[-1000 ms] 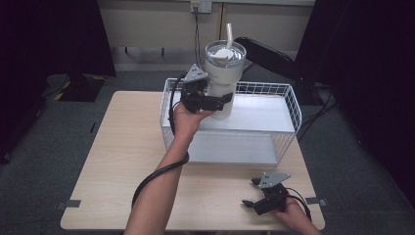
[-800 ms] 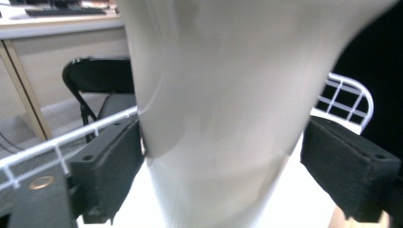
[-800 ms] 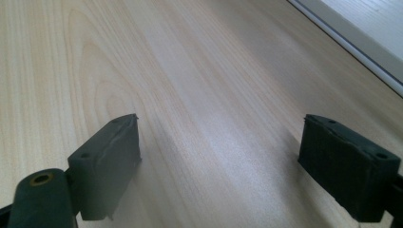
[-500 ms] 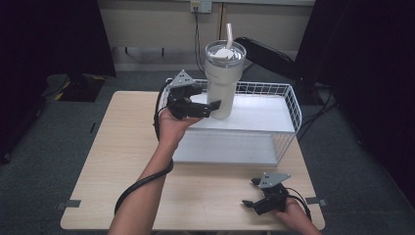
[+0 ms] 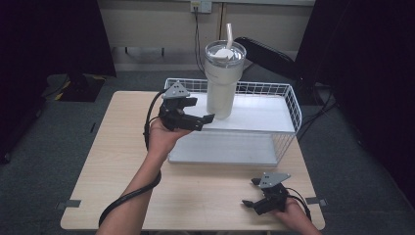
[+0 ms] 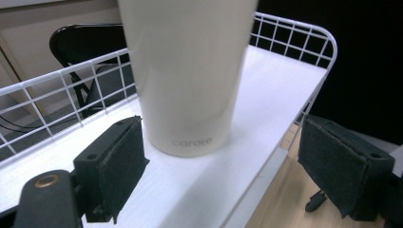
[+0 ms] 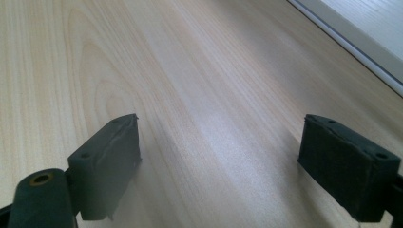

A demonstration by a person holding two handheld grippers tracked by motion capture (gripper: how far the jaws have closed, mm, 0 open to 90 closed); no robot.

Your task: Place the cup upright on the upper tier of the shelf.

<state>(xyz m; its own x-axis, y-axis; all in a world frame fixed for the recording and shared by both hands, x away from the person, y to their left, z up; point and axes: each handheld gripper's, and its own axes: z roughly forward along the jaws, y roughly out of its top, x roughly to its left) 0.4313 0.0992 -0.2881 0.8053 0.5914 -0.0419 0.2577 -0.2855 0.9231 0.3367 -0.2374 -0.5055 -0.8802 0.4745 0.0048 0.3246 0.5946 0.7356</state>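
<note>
A tall cream tumbler [image 5: 224,81] with a clear lid and straw stands upright on the top shelf of a white wire rack [image 5: 264,115]. My left gripper [image 5: 201,109] hovers just left of it, open and apart from the cup. In the left gripper view the tumbler [image 6: 190,71] rises between and beyond the spread jaws of the left gripper [image 6: 228,166], whose pads [image 6: 116,161] hold nothing. My right gripper [image 5: 250,192] rests open on the table near the front right edge. In its own view the right gripper [image 7: 223,166] has bare wood between its jaws.
The rack has wire walls at the back and right and a lower white tray [image 5: 225,149]. The wooden table [image 5: 112,161] spreads to the left and front. A black chair [image 5: 266,54] stands behind the rack. The rack's base edge [image 7: 361,42] lies ahead of the right gripper.
My left gripper has let go of the tumbler and drawn back to the left. The tumbler stays upright on the shelf. The right gripper has not moved.
</note>
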